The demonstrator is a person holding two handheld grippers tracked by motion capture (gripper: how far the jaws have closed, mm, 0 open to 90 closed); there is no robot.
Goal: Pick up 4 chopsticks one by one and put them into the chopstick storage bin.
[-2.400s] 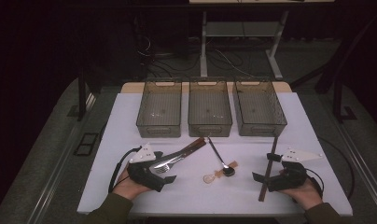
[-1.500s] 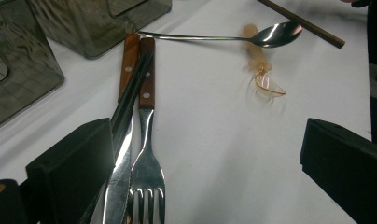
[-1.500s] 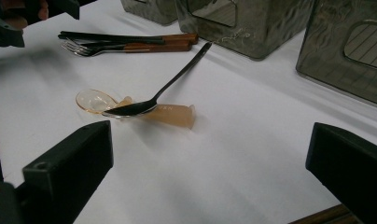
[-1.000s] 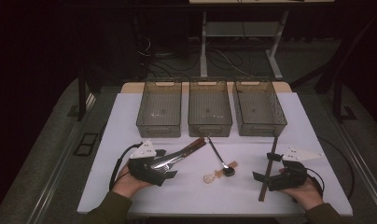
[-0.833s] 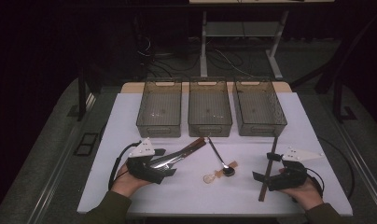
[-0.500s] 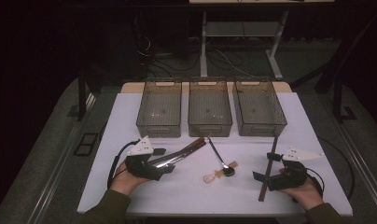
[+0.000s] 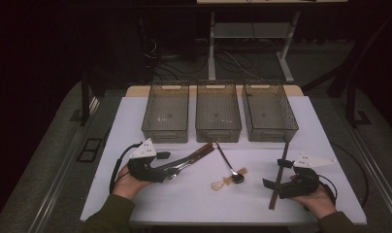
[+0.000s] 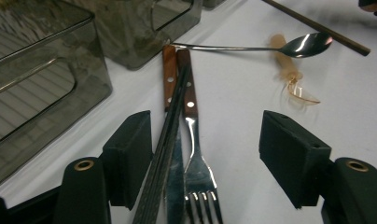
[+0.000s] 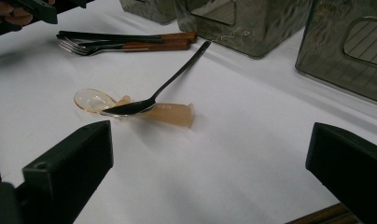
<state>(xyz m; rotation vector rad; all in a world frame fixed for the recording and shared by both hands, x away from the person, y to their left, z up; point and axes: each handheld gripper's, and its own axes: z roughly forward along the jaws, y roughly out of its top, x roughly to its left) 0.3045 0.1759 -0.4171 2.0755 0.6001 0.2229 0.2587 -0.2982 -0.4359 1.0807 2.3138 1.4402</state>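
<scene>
Take the middle bin [image 7: 218, 110] as your landmark. One bin [image 7: 166, 111] sits just to its left and another bin [image 7: 269, 109] just to its right, all three in a row at the far side of the table [image 7: 136, 204]. In front of the middle bin, a metal spoon [image 7: 228, 163] lies with its bowl resting on a plastic spoon [image 7: 223, 180]. Nearer to you and left of the middle bin, a fork [image 8: 196, 154], a knife [image 8: 173, 140] and a dark chopstick [image 8: 165, 144] lie bundled together, their handles pointing back toward it. In front of the right bin, a second chopstick [image 7: 278, 175] lies running away from you.
</scene>
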